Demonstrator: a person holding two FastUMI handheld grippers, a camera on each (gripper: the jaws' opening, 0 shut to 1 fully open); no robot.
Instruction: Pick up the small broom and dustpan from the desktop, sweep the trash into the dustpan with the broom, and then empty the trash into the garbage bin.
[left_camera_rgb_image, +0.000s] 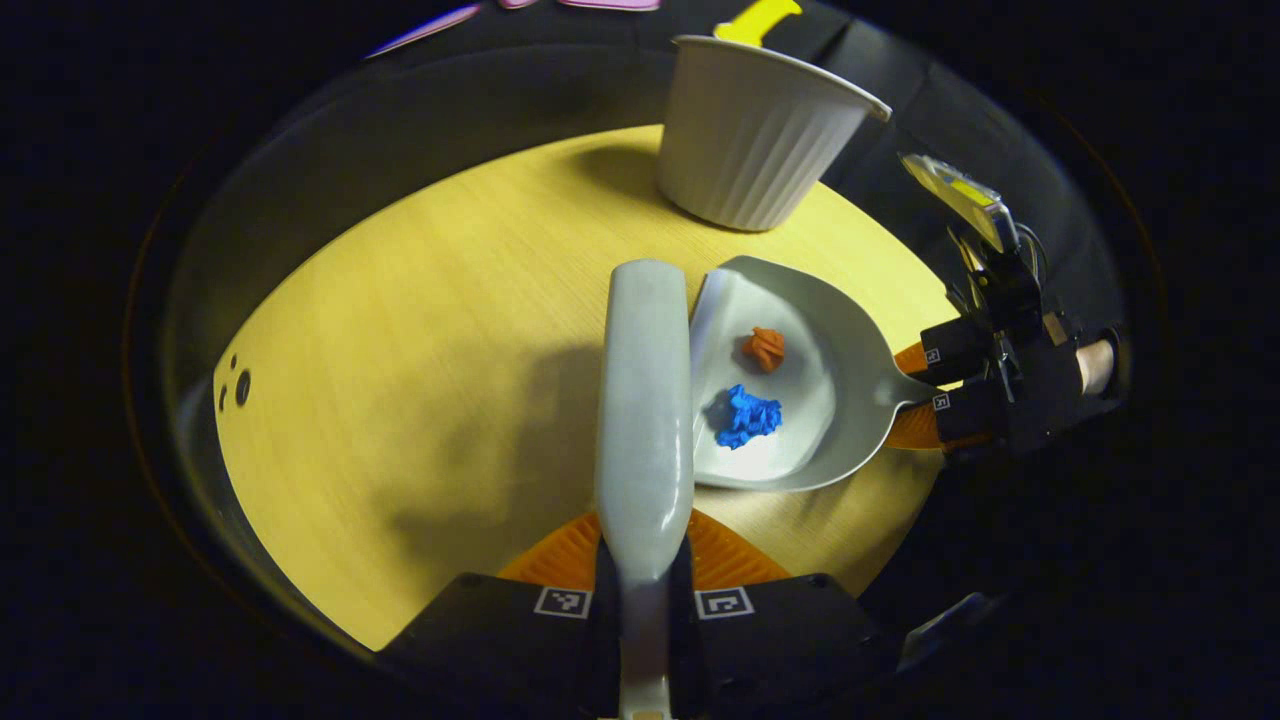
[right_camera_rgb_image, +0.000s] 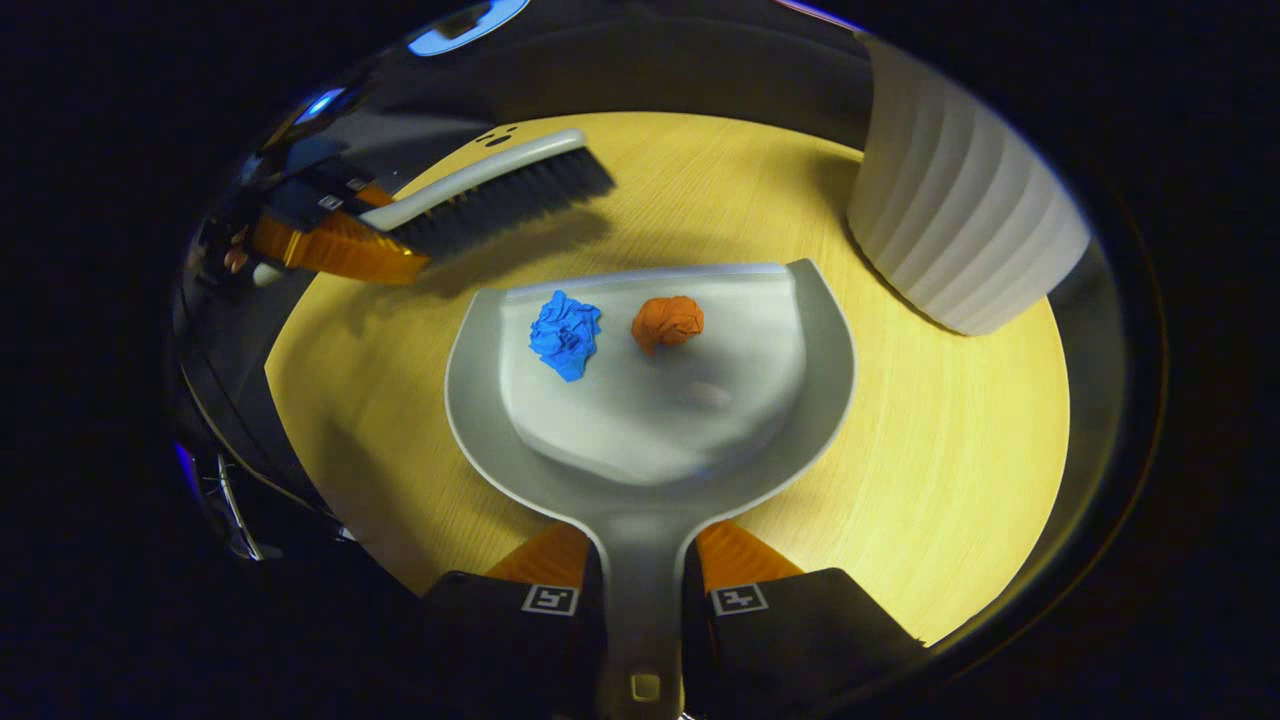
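While claws carry square coded tags (right_camera_rgb_image: 549, 599), nothing readable.

Ahead of the right claw (right_camera_rgb_image: 645, 590) the dustpan (right_camera_rgb_image: 650, 420) sits on the tabletop (right_camera_rgb_image: 950, 430), two paper wads in it: one (right_camera_rgb_image: 565, 333) left, the other (right_camera_rgb_image: 668, 322) right. Garbage bin (right_camera_rgb_image: 960, 230) stands beyond, to the right. Broom (right_camera_rgb_image: 500, 190) lies far left, just off the pan's front edge, in the left claw (left_camera_rgb_image: 645, 600).
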